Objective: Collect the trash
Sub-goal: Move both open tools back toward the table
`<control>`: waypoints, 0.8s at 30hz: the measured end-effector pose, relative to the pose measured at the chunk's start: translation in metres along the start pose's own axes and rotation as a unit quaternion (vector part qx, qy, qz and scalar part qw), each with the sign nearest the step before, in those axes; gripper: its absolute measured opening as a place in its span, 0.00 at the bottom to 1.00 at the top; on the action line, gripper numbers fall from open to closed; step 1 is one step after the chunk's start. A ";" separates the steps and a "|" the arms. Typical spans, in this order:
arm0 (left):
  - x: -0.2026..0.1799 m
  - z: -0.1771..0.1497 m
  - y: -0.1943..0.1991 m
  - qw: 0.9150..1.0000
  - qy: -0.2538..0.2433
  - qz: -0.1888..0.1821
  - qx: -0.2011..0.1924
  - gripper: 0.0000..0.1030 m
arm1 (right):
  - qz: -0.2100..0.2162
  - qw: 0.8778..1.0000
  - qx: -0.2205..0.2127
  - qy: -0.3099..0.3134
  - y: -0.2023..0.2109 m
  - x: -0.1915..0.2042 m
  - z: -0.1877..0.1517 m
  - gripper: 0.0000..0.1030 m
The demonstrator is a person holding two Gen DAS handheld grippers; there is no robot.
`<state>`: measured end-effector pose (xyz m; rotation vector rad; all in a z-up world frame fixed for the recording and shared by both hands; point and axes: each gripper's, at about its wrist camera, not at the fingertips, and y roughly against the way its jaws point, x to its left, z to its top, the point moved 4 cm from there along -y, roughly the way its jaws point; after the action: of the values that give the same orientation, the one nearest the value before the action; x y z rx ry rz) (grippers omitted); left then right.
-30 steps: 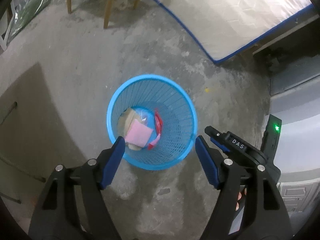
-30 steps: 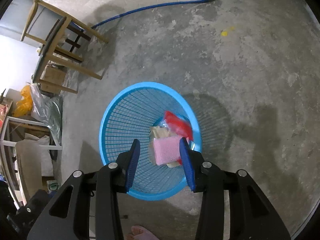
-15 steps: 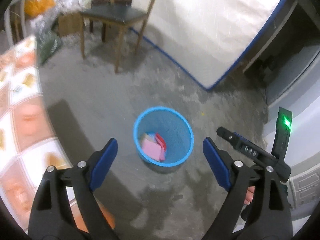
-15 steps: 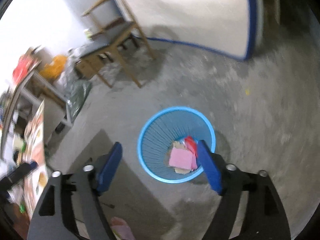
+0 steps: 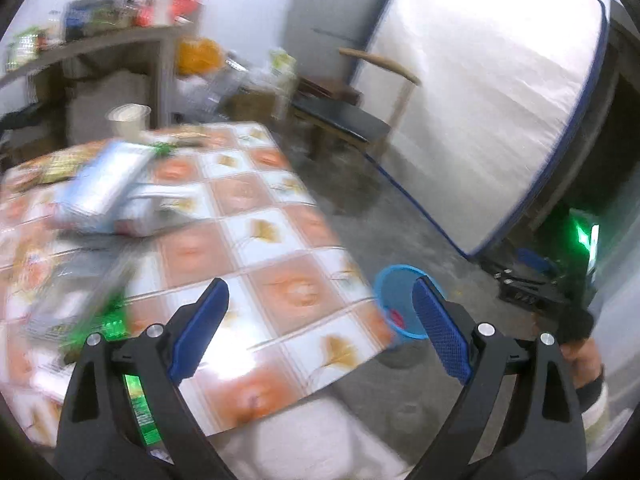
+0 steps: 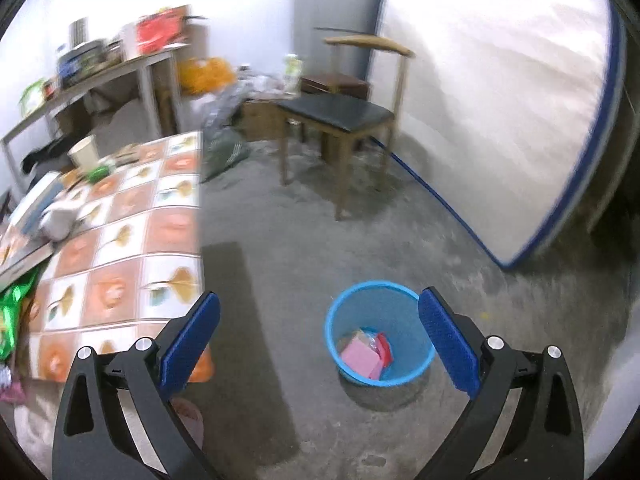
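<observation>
Both fisheye views bend straight lines and darken to black at the corners. Motion blur smears the left view's orange-and-white patterned tabletop [image 5: 248, 248], with white glare near its front edge. The right view is sharper; the white mattress [image 6: 500, 112] looks overexposed.

A wooden chair [image 6: 344, 116] with a dark seat stands on the concrete floor [image 6: 304, 240], just beside a white mattress [image 6: 500, 112] leaning upright; a cluttered shelf [image 6: 100, 68] stands well apart, beyond the chair.
</observation>
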<state>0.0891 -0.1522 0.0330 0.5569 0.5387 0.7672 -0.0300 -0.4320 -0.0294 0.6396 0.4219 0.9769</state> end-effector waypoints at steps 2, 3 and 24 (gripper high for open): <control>0.027 -0.008 0.029 0.999 0.012 0.031 -0.020 0.86 | 0.020 1.000 -0.016 0.017 0.013 0.024 0.007 0.94; 0.042 -0.012 0.044 0.998 0.022 0.045 -0.030 0.86 | 0.034 0.999 -0.024 0.023 0.020 0.037 0.011 0.94; 0.268 -0.043 0.106 0.959 0.240 0.119 -0.088 0.84 | 0.438 0.885 0.138 -0.079 0.025 0.255 0.039 0.94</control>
<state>0.1717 0.1262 0.0039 0.2677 0.8500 1.1806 0.1056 -0.2137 0.0045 1.2122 0.1024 1.7232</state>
